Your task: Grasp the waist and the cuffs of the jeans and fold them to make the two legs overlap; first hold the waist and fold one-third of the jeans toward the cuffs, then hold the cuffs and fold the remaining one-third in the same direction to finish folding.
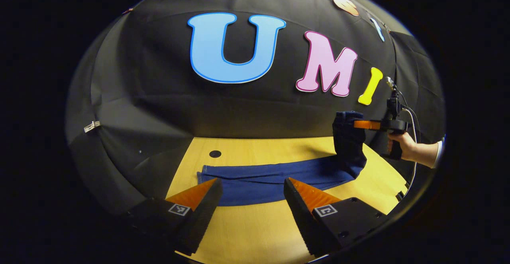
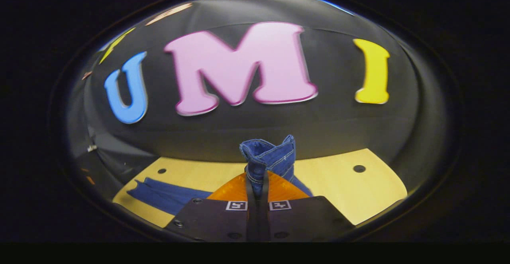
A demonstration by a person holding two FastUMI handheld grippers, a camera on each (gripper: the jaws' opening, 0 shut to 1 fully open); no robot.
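Observation:
Dark blue jeans (image 1: 310, 173) lie folded lengthwise in a long strip across the yellow table (image 1: 259, 149). Their right end is lifted off the table and hangs from my right gripper (image 1: 355, 124), which a hand (image 1: 406, 144) holds. In the right gripper view that gripper (image 2: 257, 184) is shut on the stitched end of the jeans (image 2: 271, 154), which stands up above the fingers. The rest of the strip (image 2: 167, 196) trails off to the left on the table. My left gripper (image 1: 252, 181) is open, hovering just in front of the strip's left half, not touching it.
The black cloth wall rises right behind the table's far edge. The tabletop has small round holes (image 1: 215, 153) (image 2: 359, 168). Bare wood (image 2: 350, 194) lies right of the held end and in front of the strip.

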